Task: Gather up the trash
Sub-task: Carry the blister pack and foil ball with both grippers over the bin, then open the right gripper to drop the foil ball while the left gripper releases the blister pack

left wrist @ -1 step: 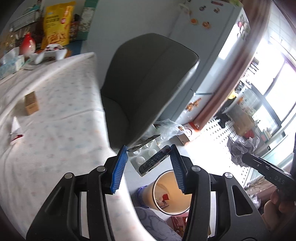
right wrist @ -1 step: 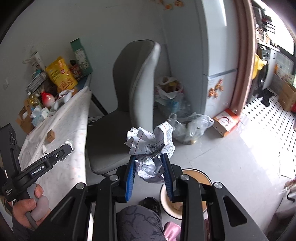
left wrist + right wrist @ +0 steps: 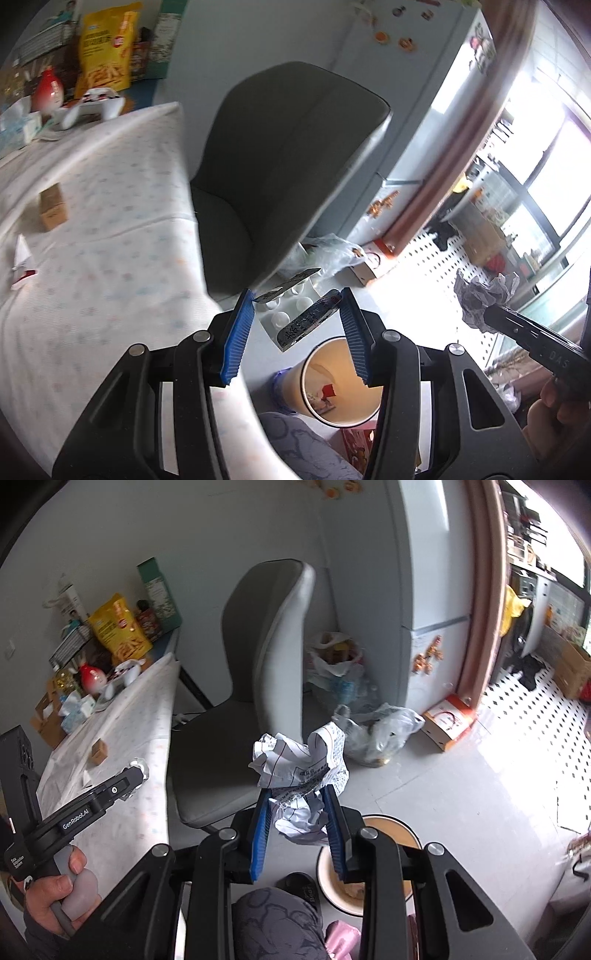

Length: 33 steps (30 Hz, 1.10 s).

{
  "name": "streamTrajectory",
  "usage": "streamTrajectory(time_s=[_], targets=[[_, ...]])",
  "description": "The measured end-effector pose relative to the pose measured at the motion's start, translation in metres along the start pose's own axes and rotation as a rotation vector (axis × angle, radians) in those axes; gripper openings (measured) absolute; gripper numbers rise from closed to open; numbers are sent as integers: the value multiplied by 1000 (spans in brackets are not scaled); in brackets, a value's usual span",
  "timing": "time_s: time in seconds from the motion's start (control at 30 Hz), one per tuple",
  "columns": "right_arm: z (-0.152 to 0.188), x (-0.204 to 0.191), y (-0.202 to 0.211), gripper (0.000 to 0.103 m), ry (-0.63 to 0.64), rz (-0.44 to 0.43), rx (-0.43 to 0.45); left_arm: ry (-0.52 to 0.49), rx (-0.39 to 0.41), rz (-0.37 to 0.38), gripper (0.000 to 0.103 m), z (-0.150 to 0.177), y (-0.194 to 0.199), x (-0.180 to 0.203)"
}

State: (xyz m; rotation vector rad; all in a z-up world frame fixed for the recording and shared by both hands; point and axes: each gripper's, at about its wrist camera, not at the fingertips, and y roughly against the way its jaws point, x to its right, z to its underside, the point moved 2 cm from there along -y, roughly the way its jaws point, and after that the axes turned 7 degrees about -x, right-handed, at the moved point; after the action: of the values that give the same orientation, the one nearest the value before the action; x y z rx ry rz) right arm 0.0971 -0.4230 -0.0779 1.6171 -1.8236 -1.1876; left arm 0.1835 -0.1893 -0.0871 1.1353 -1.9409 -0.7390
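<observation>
My left gripper (image 3: 295,332) is shut on an empty silver pill blister pack (image 3: 301,314), held between the blue pads beside the table edge and above the tan trash bin (image 3: 341,380) on the floor. My right gripper (image 3: 299,830) is shut on a crumpled ball of printed paper (image 3: 301,771), held above the same bin (image 3: 373,864). The paper ball also shows in the left wrist view (image 3: 480,295). The left gripper also shows in the right wrist view (image 3: 135,771), with foil at its tips.
A table with a pale dotted cloth (image 3: 96,236) carries a small brown box (image 3: 53,206) and a white and red scrap (image 3: 23,262). A grey chair (image 3: 280,170) stands by the table. Plastic bags (image 3: 373,731) and a fridge (image 3: 424,590) stand behind.
</observation>
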Motion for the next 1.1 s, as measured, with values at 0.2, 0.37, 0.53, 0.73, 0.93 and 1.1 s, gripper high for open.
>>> streamTrajectory(time_s=[0.2, 0.37, 0.53, 0.73, 0.93, 1.1], targets=[[9, 26, 3, 28, -37, 28, -5, -39, -29, 24, 48, 0, -19, 28], [19, 46, -3, 29, -81, 43, -23, -62, -56, 32, 48, 2, -33, 43], [29, 62, -19, 29, -119, 57, -48, -71, -83, 30, 48, 6, -44, 45], [39, 82, -45, 29, -169, 75, -85, -68, -114, 15, 48, 9, -56, 41], [41, 101, -63, 41, -205, 93, -82, -73, -149, 12, 48, 12, -71, 45], [46, 119, -66, 58, -242, 90, -87, -103, -178, 25, 48, 17, -80, 59]])
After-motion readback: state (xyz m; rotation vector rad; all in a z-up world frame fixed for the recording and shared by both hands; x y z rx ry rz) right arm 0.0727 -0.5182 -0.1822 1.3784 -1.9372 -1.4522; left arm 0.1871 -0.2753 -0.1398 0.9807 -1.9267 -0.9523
